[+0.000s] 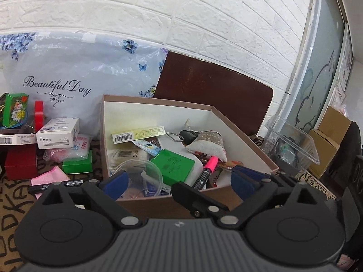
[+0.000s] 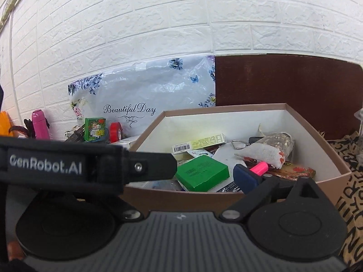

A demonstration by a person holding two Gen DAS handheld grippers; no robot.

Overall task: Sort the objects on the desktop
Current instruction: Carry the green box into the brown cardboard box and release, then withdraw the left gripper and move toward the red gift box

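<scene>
Sitting on the counter [image 1: 13, 204], which wears a cloth printed with black letters, the open cardboard box [image 1: 247, 140] holds most of the sorted clutter: a green box [image 1: 173, 166] near its front, a pink highlighter [image 1: 207, 170] beside it, a speckled cloth pouch [image 1: 207, 144] toward the back, a long yellow barcoded carton [image 1: 138, 133] and a clear round lid [image 1: 145, 176] in the near corner. Outside the box, to its left, lie a white carton [image 1: 57, 133], a second green box [image 1: 78, 164], a red box [image 1: 21, 162], a pink cloth [image 1: 48, 178] and a black marker [image 1: 59, 184]. To the right stands a clear plastic tub [image 1: 292, 145].

The left gripper [image 1: 179, 181] hangs over the box's near edge, its blue-padded fingers [image 1: 114, 181] spread wide with nothing between them. The right gripper [image 2: 181, 179] is also spread wide and holds nothing; only one of its blue fingers [image 2: 246, 178] shows, the other hidden behind the left gripper's black arm. A floral bag [image 2: 145, 90] leans against the white brick wall [image 2: 181, 22].
</scene>
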